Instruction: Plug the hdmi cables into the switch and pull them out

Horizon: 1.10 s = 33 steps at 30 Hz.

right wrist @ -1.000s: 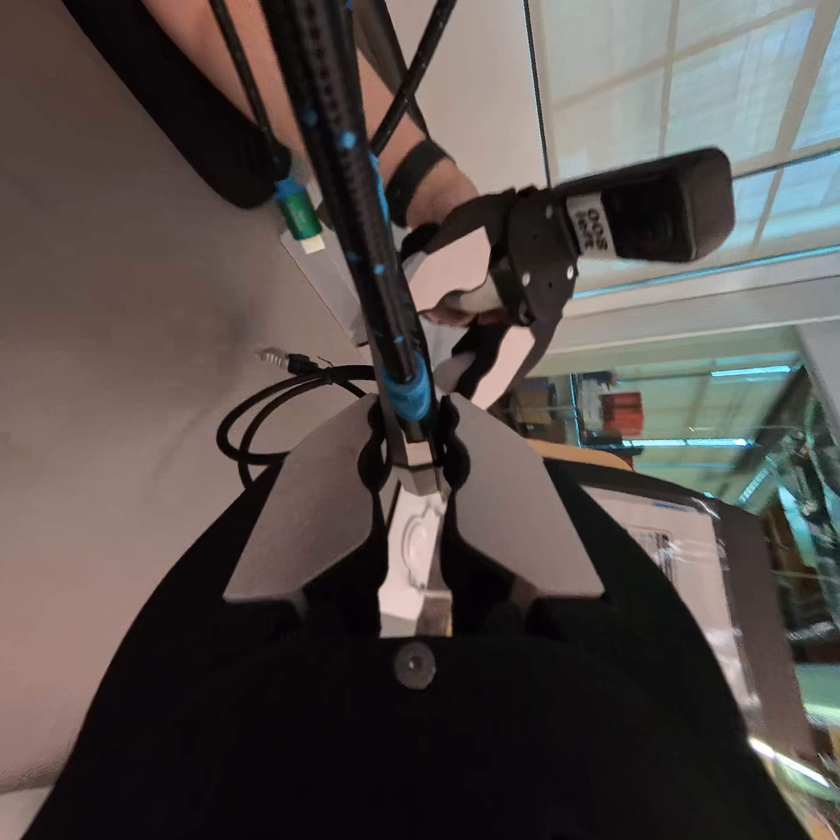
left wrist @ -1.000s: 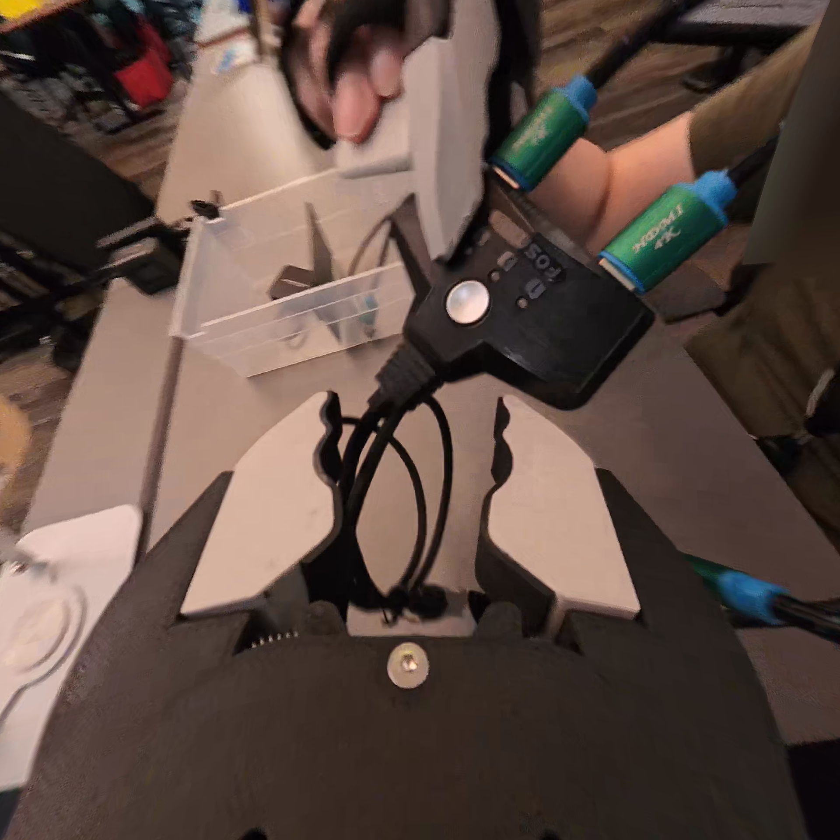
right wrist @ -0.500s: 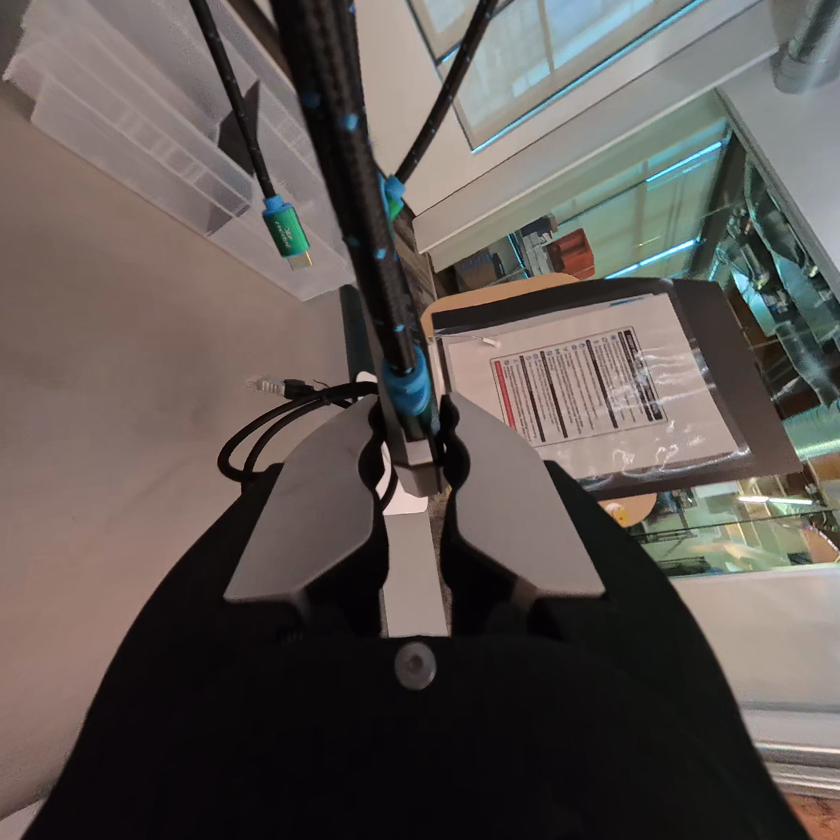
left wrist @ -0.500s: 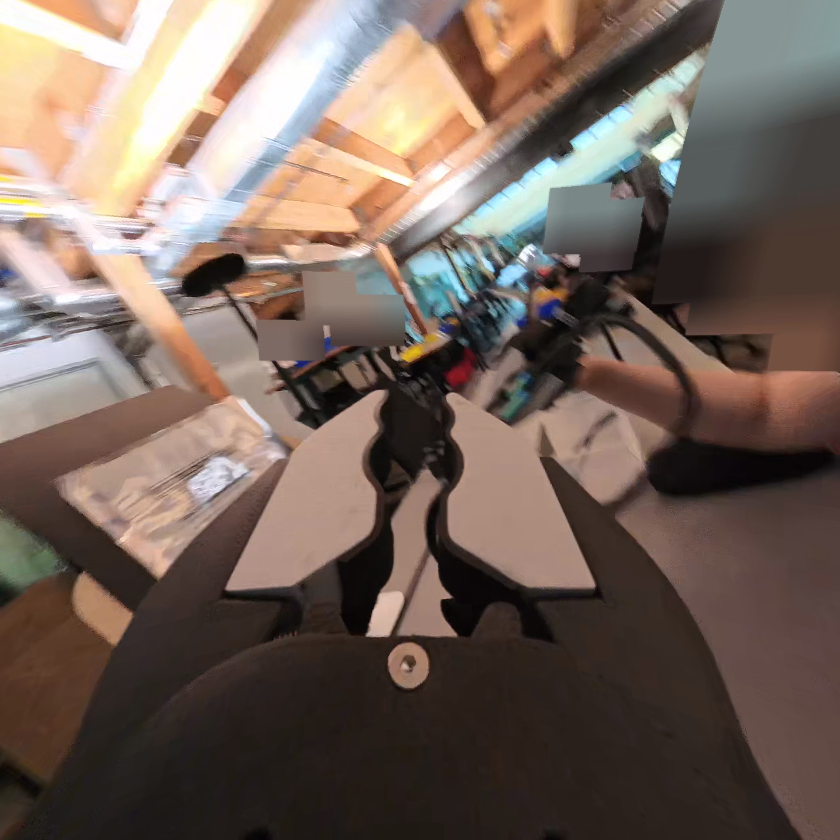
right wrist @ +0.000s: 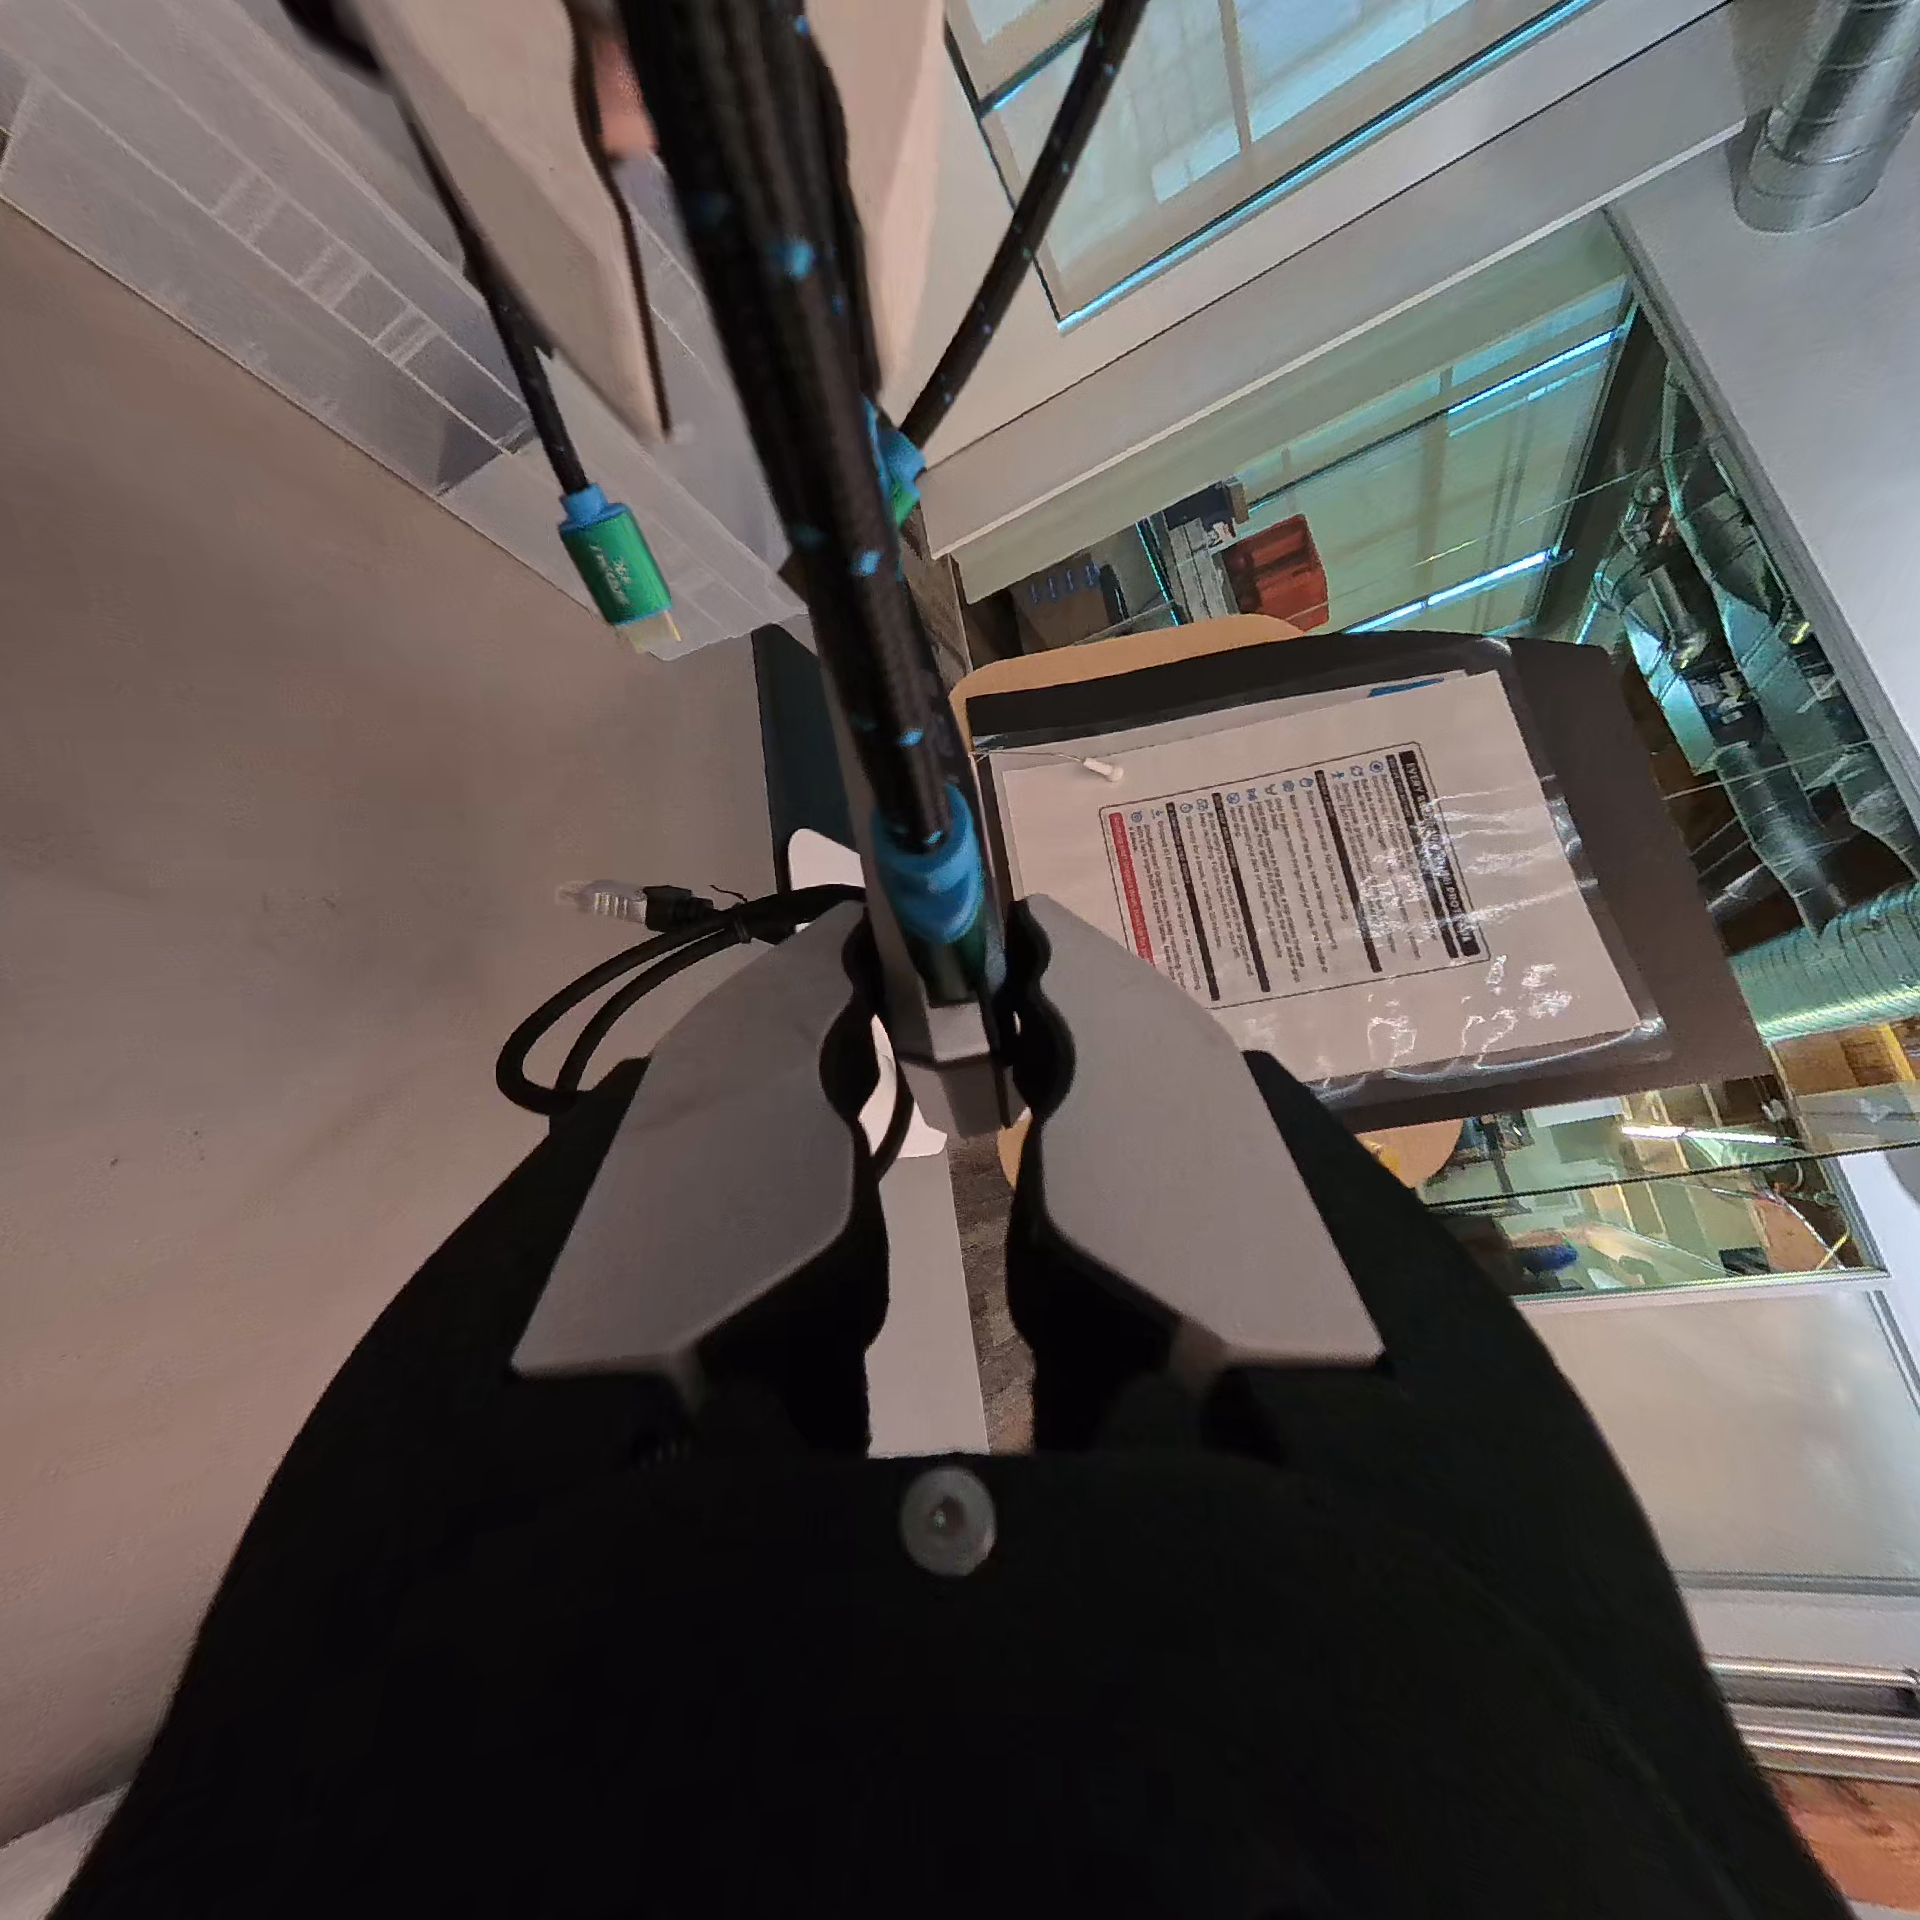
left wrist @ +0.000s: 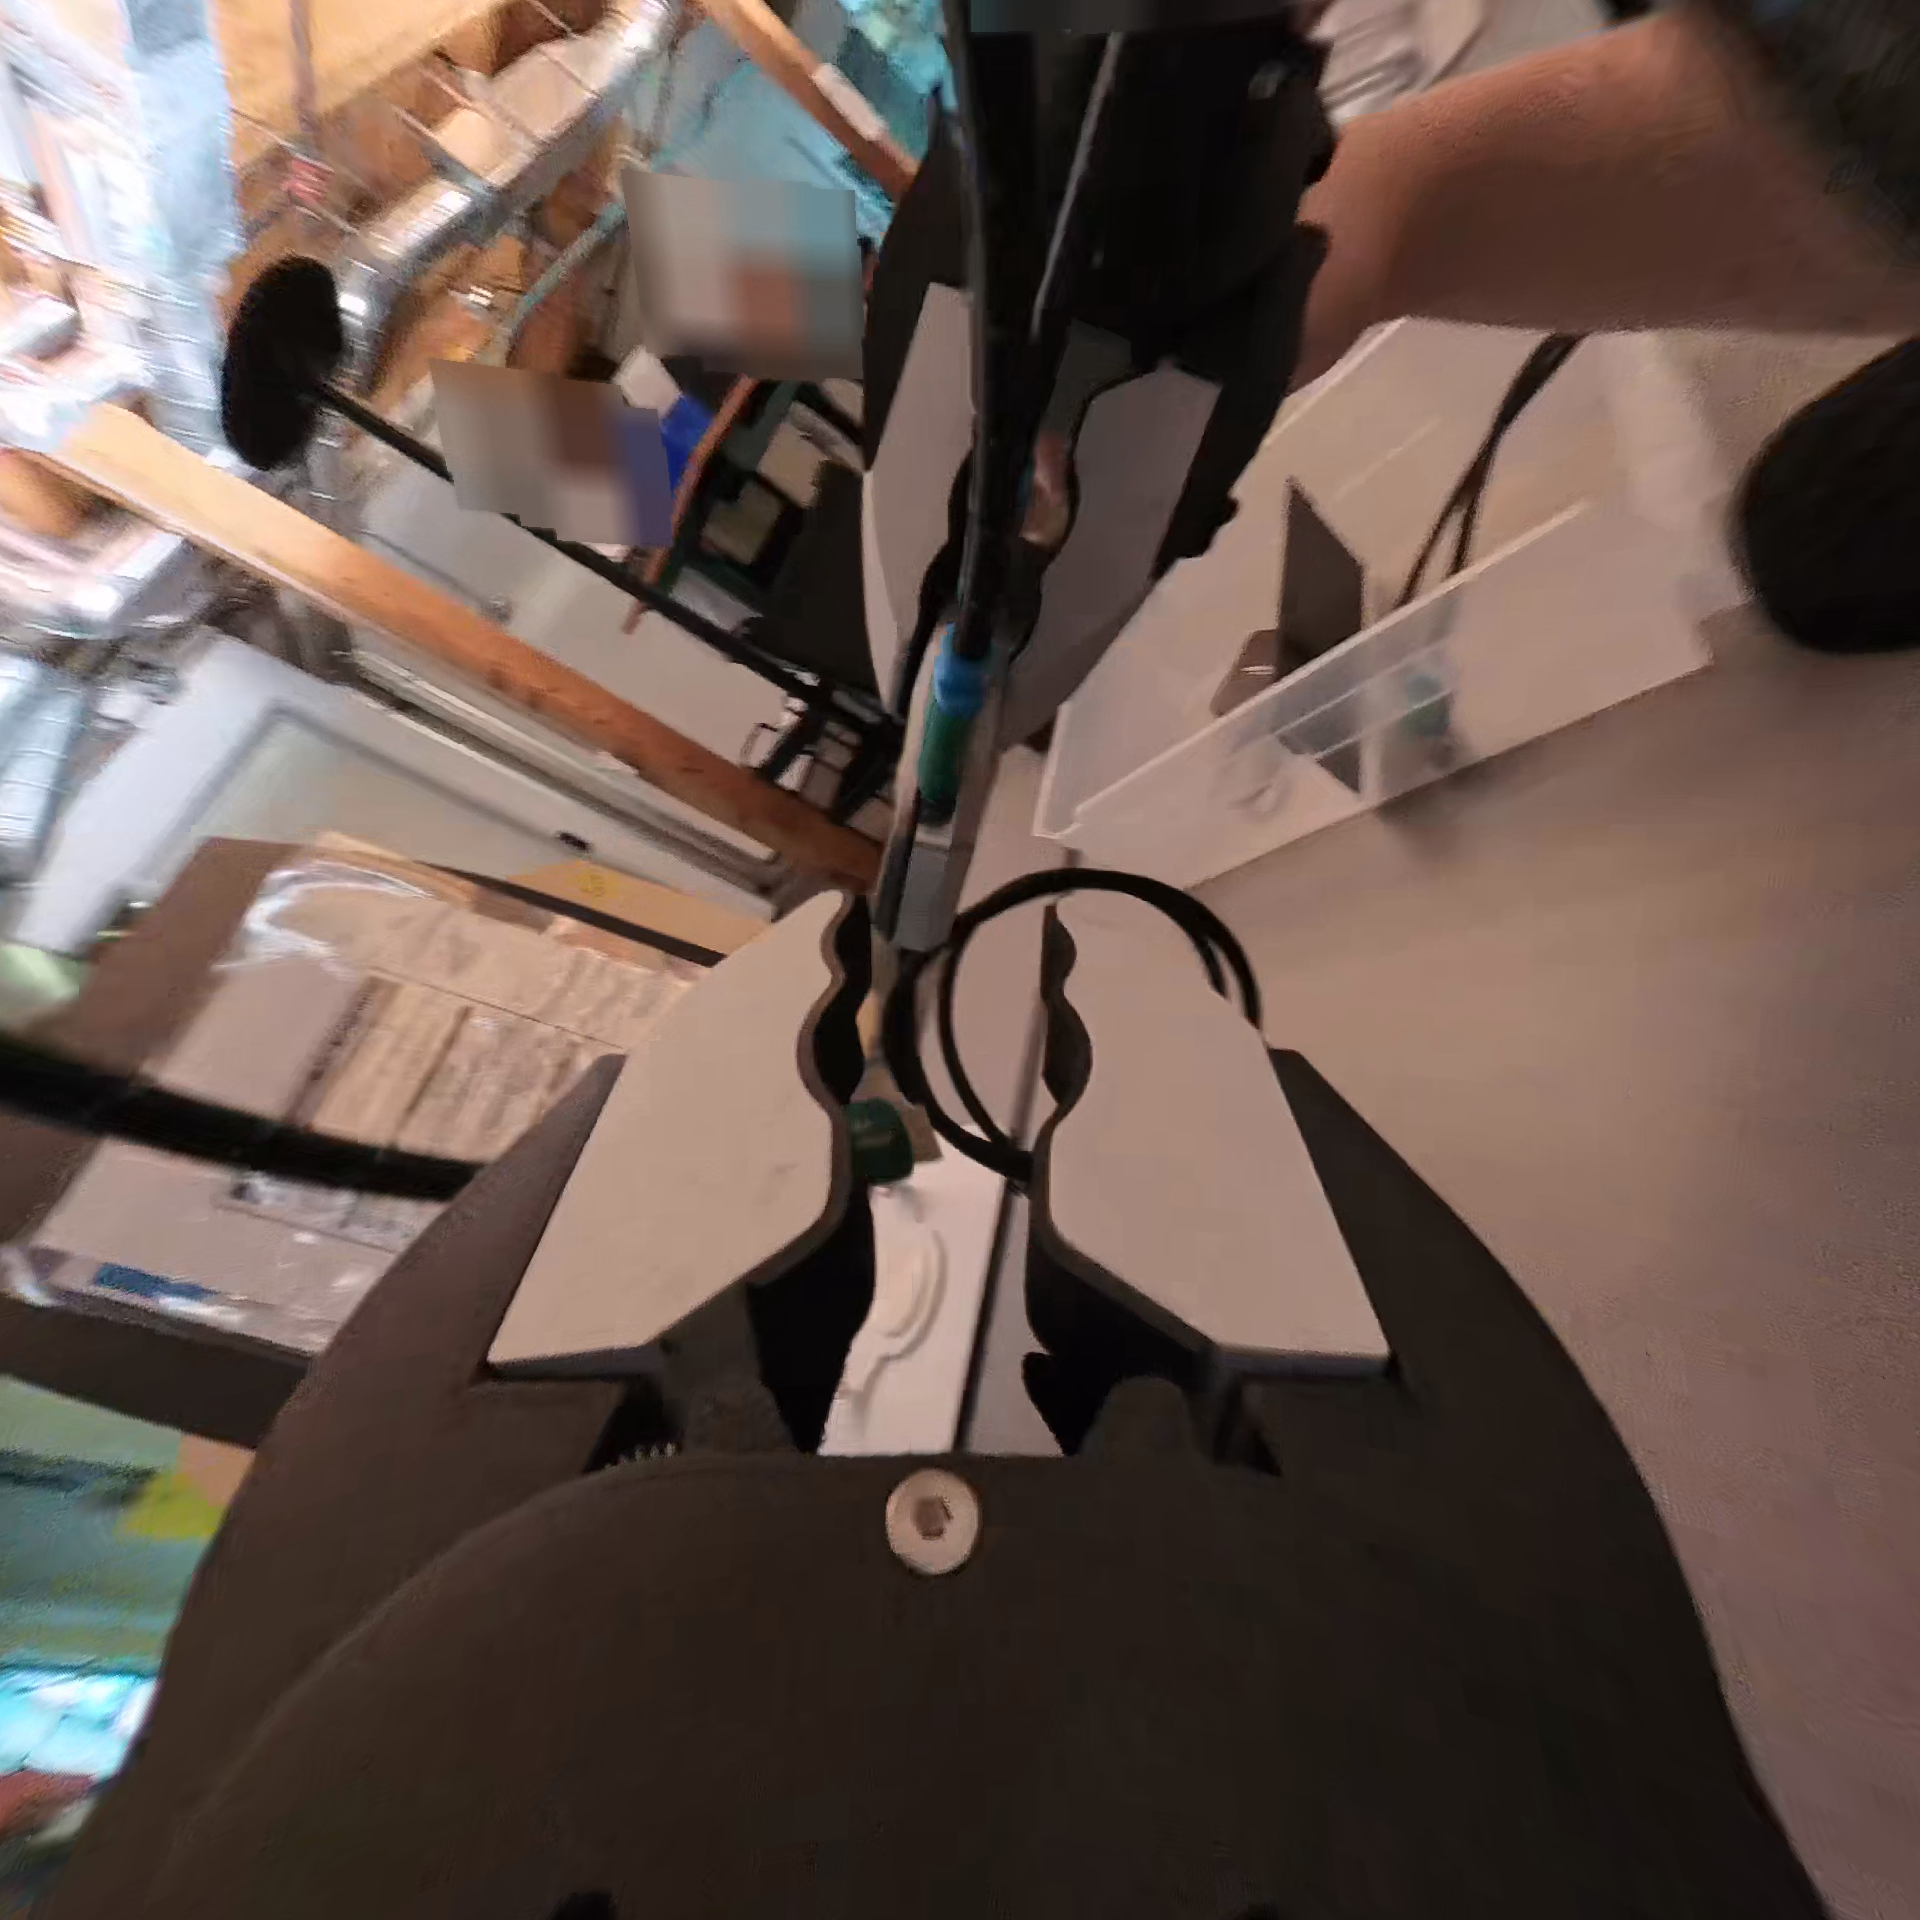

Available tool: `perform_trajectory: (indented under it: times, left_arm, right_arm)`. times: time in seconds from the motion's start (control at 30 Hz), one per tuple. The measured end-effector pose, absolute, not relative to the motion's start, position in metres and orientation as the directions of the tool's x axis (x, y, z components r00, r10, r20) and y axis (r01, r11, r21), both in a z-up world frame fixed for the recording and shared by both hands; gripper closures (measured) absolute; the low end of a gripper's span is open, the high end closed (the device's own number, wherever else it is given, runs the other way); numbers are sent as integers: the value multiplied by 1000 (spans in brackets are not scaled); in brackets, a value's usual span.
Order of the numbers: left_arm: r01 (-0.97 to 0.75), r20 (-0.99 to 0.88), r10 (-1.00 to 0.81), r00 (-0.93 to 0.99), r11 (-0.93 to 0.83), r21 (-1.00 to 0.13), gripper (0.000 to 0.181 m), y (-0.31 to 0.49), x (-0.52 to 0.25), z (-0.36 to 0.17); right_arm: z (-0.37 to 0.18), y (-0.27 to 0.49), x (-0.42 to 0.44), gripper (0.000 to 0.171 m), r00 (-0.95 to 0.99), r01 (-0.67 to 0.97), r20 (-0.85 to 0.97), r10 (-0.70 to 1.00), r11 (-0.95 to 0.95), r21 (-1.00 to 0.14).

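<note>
Gripping the switch above the counter's edge, the right gripper pinches its sides, one HDMI plug seated. The left gripper gapes empty opposite; a second plug dangles free. Next, likely: clamp the seated plug and pull straight.

braided cables cut off at top edge; switch mostly hidden between claw fingers; background blurred

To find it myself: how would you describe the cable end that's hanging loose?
Find the clear plastic bin on the grey table. Before it dangles a green plug with a blue collar, on black braided cable. Unlike the twin plug pinched in the right tongs, its gold tip is bare.
</note>
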<state>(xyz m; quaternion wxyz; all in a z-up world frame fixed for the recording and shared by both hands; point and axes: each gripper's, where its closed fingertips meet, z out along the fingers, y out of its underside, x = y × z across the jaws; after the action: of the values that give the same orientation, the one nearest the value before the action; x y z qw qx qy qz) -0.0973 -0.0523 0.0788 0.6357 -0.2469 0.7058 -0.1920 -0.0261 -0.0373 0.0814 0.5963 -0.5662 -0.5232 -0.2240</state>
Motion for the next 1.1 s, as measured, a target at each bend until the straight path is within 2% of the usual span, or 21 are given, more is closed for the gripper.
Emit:
perform_trajectory:
  times: [0.17,0.3,0.4,0.57,0.73,0.87,1.1]
  left_arm:
    - [-106,-881,-462,96,876,-471,142,-39,-78,74]
    - [-79,-892,-448,66,889,-452,142,-42,-78,67]
    - [-58,-922,-376,88,922,-382,151,-45,-79,67]
    - [-100,-947,-310,89,943,-318,151,-41,-75,60]
    - [-83,-937,-345,59,933,-349,152,-39,-75,55]
    - [-144,-947,-320,-23,939,-313,159,-39,-74,45]
    - [-178,-965,-261,-20,951,-253,159,-44,-74,49]
  right_arm:
    - [79,-38,-35,147,330,854,881,339,290,-432]
    - [73,-37,-45,148,312,848,876,367,308,-431]
    - [69,-38,-56,148,291,836,877,383,344,-428]
    - [67,-41,-70,149,289,791,861,418,402,-461]
    - [65,-44,-76,151,268,769,868,419,449,-455]
    - [57,-39,-73,151,230,805,888,399,434,-404]
    - [57,-34,-56,146,184,873,933,309,384,-300]
